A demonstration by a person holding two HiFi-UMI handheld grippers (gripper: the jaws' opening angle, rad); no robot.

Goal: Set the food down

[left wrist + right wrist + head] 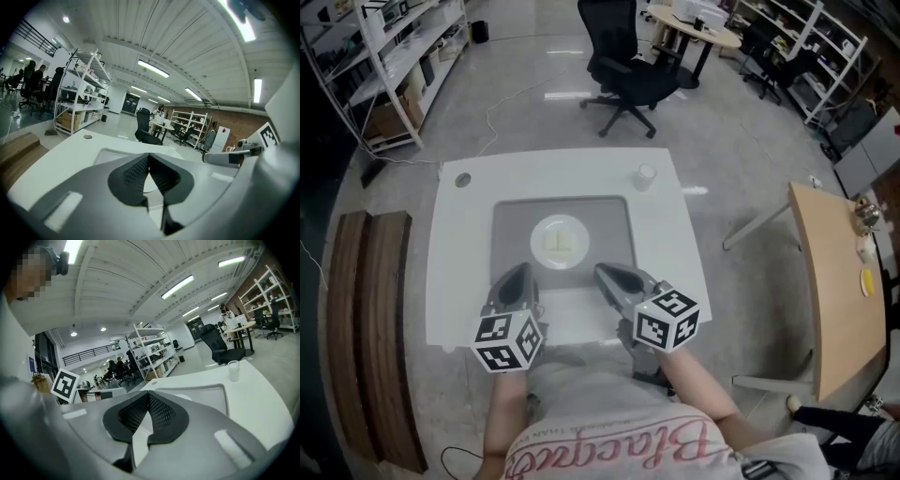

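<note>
The white table [459, 244] is mostly bare. A grey tray [511, 220] lies in its middle, and the plate [538, 246] on it has free tray surface on all sides. My left gripper [522, 271] and right gripper [602, 273] are at the tray's near edge, apart from each other, and nothing stands between them and the plate. I see only two obstacles on the table: a cup [646, 175] near the far right corner and a small round thing [463, 179] near the far left corner. Both are well apart from the plate. An office chair [628, 75] stands beyond the far edge.
</note>
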